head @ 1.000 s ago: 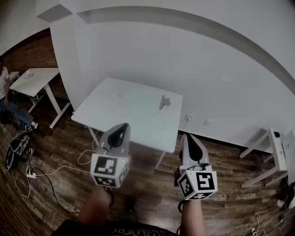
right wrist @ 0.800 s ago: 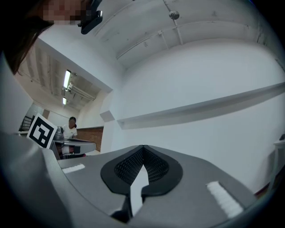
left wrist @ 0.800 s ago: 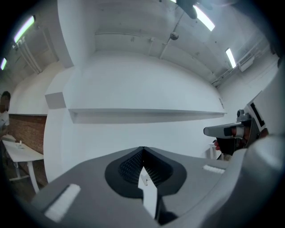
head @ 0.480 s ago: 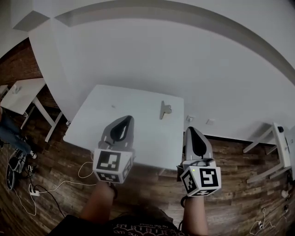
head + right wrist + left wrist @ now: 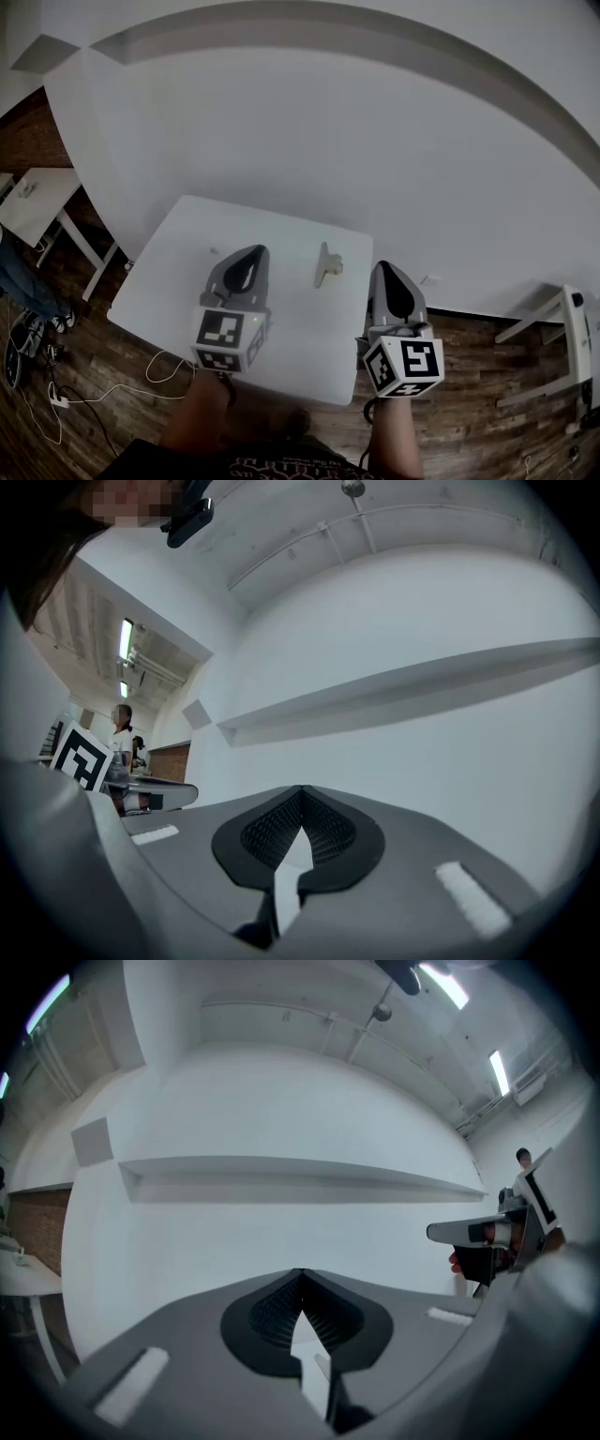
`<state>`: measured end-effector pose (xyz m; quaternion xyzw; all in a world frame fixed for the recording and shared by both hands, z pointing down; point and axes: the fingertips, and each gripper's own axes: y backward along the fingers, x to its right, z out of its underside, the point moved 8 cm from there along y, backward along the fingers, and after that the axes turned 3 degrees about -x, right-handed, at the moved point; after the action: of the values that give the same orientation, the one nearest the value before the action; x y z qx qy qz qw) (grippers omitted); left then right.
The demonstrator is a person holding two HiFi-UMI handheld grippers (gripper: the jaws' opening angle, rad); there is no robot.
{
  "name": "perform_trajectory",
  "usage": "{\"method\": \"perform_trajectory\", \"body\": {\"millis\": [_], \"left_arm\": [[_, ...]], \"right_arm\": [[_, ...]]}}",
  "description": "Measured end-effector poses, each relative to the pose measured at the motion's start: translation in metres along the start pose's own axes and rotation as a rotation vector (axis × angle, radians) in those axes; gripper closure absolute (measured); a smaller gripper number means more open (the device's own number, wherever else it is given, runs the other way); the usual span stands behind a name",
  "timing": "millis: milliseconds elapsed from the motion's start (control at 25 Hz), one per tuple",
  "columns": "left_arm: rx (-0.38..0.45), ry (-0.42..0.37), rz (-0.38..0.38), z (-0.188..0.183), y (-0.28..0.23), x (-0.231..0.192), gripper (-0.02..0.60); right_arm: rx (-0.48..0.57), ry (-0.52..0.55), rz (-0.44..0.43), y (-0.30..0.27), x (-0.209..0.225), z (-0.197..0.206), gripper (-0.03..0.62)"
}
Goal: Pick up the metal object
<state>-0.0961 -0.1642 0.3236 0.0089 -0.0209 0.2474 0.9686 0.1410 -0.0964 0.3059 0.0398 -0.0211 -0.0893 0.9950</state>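
The metal object (image 5: 327, 265), a small grey clip-like piece, lies on the white table (image 5: 178, 253) towards its far right part. My left gripper (image 5: 250, 252) hovers above the table's middle, to the left of the object and apart from it, jaws shut and empty. My right gripper (image 5: 384, 270) hangs over the table's right edge, just right of the object, also shut on nothing. In the left gripper view the left gripper (image 5: 300, 1275) faces a bare white wall, with the right gripper (image 5: 473, 1232) at the right. The right gripper view shows the right gripper (image 5: 302, 791) shut too.
A dark wooden floor (image 5: 487, 375) surrounds the table, with white cables (image 5: 56, 394) at the left. Other white tables stand at the far left (image 5: 28, 197) and far right (image 5: 567, 323). A white wall (image 5: 328, 141) rises just behind the table. A person's legs (image 5: 19, 277) show at the left edge.
The table has come nearer and lower in the head view. Both grippers, earlier over the floor in front of it, now reach over the tabletop on either side of the metal object.
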Motion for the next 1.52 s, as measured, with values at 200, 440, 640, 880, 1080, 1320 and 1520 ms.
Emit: {"method": "perform_trajectory", "body": {"millis": [200,440,640,880,1080,1320,1520], "left_arm": [[0.000,0.000,-0.026,0.000,-0.047,-0.002,0.581],[-0.024,-0.024,-0.010,0.008,-0.089,-0.004,0.581],[-0.053,-0.029,0.032,0.017,-0.117,-0.007,0.581],[-0.092,-0.121,0.183,0.030,-0.146,-0.004,0.581],[-0.213,-0.236,0.454,0.059,-0.170,0.013,0.398],[-0.344,-0.501,0.816,0.120,-0.196,0.045,0.254],[-0.494,-0.603,1.040,0.176,-0.232,0.068,0.227]], "right_arm": [[0.005,0.002,-0.024,-0.049,0.031,0.001,0.582],[-0.014,-0.021,-0.026,-0.080,0.051,0.012,0.582],[-0.019,-0.030,-0.004,-0.098,0.060,0.017,0.582],[-0.038,-0.044,0.026,-0.110,0.067,0.027,0.582],[-0.062,-0.047,0.058,-0.116,0.074,0.035,0.582],[-0.090,-0.049,0.089,-0.121,0.078,0.044,0.582],[-0.116,-0.053,0.115,-0.125,0.082,0.055,0.582]]}}
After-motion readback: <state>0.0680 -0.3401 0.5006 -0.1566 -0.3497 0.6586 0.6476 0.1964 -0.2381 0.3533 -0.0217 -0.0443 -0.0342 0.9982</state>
